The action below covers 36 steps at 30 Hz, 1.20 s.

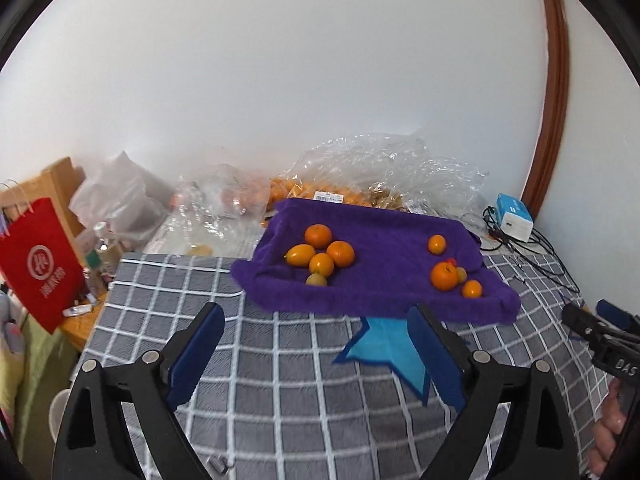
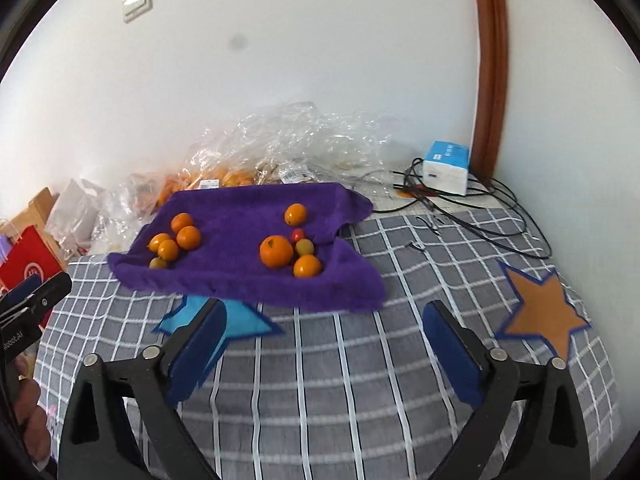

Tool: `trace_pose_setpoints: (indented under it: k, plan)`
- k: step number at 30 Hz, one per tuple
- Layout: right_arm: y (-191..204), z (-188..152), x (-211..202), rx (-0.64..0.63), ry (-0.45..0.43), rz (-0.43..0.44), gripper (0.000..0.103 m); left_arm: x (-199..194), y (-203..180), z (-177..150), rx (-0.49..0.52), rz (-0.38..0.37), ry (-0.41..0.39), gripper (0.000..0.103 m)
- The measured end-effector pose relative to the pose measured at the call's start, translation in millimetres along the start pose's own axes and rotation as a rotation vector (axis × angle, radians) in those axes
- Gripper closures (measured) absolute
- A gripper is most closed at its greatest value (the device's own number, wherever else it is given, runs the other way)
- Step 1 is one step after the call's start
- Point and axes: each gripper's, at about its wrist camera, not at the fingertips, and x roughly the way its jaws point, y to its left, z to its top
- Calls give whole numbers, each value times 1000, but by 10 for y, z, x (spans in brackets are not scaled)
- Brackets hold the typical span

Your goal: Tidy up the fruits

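A purple towel (image 1: 380,280) (image 2: 240,276) lies on the grey checked tablecloth (image 1: 280,392). On it are two groups of fruit: several oranges and a greenish fruit at the left (image 1: 320,254) (image 2: 176,240), and oranges, a greenish fruit and a small red one at the right (image 1: 446,276) (image 2: 277,251). A blue star (image 1: 384,350) (image 2: 240,322) lies partly under the towel's front edge. An orange star (image 2: 540,314) lies at the right. My left gripper (image 1: 316,344) and right gripper (image 2: 326,340) are both open and empty, just in front of the towel.
Clear plastic bags with more oranges (image 1: 360,176) (image 2: 288,148) lie behind the towel by the wall. A white and blue box with black cables (image 1: 514,216) (image 2: 446,166) sits at the back right. A red paper bag (image 1: 40,260) and clutter stand at the left.
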Motion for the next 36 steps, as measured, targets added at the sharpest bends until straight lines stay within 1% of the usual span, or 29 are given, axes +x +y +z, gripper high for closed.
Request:
trace_pose_setpoints:
  k: [3, 6, 8, 10, 13, 21, 26, 36]
  plan:
    - [18, -86, -263, -27, -23, -33, 2, -197, 1, -60, -15, 2, -10, 9]
    - [52, -144, -467, -47, -50, -45, 0, -362, -26, -101, -29, -20, -21, 5]
    - [72, -170, -559, -61, -59, -45, 0, -465, -79, -127, -14, -6, -37, 2]
    - [71, -192, -608, -63, -66, -47, 0, -528, -149, -145, 9, 11, -50, 1]
    - [72, -230, -674, -50, -76, -36, 0, -597, -215, -172, 27, -5, -56, 1]
    - [123, -261, -767, -74, -96, -60, 0, -638, -260, -204, 35, -11, -49, 1]
    - [113, -265, -802, -76, -102, -69, 0, -639, -207, -212, 0, -29, -42, 1]
    - [92, -276, -830, -75, -109, -78, 0, -623, -219, -223, -4, -21, -37, 1]
